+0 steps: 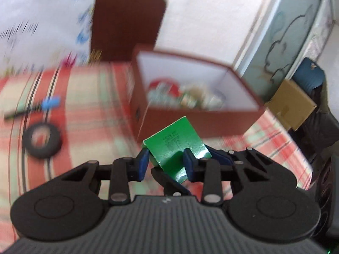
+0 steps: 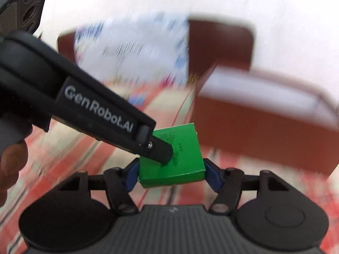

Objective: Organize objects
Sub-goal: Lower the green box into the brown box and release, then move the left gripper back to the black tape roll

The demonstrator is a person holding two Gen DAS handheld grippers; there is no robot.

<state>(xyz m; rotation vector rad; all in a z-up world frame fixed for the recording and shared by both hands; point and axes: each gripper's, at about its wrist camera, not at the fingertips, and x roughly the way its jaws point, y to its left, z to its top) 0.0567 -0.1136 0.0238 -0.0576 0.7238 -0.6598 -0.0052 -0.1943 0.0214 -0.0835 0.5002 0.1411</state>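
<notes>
A small green box (image 2: pixel 180 158) is clamped between the blue pads of my right gripper (image 2: pixel 171 173), held above the checked cloth. My left gripper (image 1: pixel 167 163) reaches in from the left and also grips the green box (image 1: pixel 175 146); its black finger (image 2: pixel 156 150) lies across the box's top face in the right wrist view. The right gripper's blue pad (image 1: pixel 220 158) shows behind the box in the left wrist view. An open brown carton (image 1: pixel 190 97) with several items inside stands just beyond. Both views are motion-blurred.
A black tape roll (image 1: pixel 42 141) and a blue-tipped pen (image 1: pixel 34 108) lie on the red checked cloth (image 1: pixel 89 114) at left. A white printed bag (image 2: pixel 135 48) and a brown board (image 1: pixel 127 21) stand behind. A cardboard box (image 1: pixel 292 103) sits at right.
</notes>
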